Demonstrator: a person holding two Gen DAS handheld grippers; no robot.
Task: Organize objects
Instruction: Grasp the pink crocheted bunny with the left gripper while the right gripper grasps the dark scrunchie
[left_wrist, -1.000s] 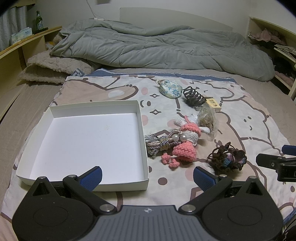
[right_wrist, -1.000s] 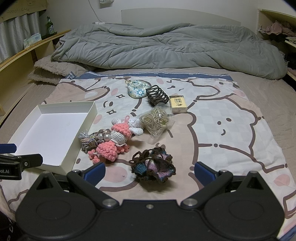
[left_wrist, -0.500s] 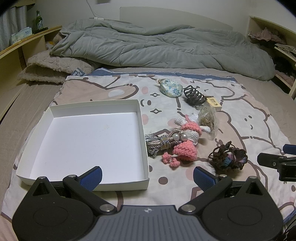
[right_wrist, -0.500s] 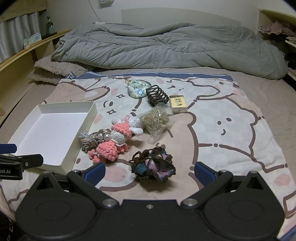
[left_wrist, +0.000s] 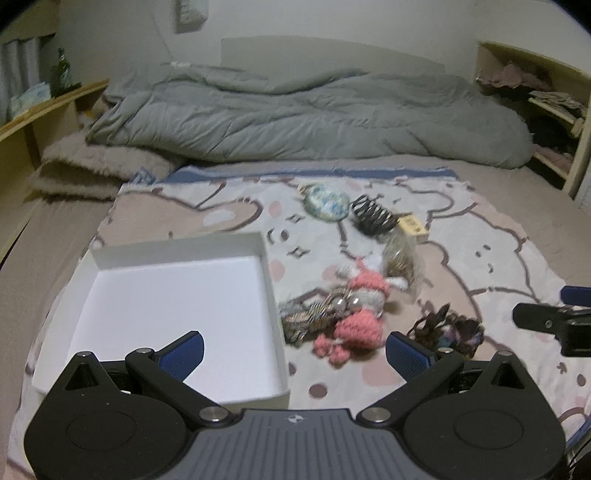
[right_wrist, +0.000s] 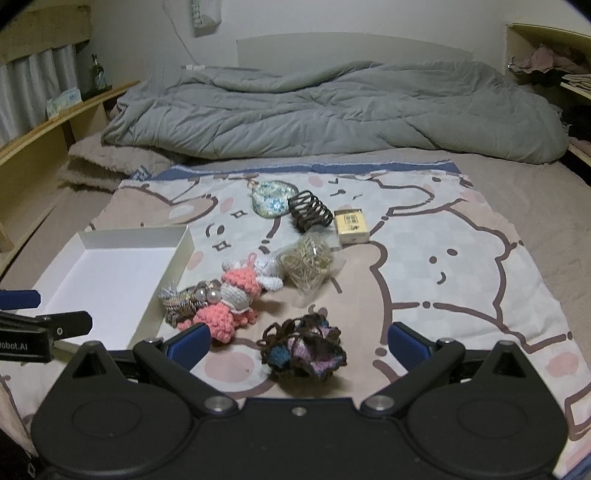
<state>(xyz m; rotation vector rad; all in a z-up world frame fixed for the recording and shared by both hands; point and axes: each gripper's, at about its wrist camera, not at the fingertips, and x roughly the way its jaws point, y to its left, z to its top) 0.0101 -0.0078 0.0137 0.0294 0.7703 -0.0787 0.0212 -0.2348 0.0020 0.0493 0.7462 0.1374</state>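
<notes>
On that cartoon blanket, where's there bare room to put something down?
The white box has nothing in it. The blanket is bare right of the yellow packet and the dark crochet scrunchie. It is crowded between the box and the packet: pink crochet doll, bag of hair ties, claw clip, floral pouch.

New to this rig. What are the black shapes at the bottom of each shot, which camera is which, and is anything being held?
Each picture comes from a fisheye camera on a handheld two-finger gripper, looking forward along its blue-padded fingers. The black shapes are the gripper bodies. In the left view, the left gripper is open and holds nothing; in the right view, the right gripper is the same. On the cartoon blanket lie a white box with nothing in it, a pink crochet doll, a dark crochet scrunchie, a bag of hair ties, a claw clip, a floral pouch and a small yellow box.
</notes>
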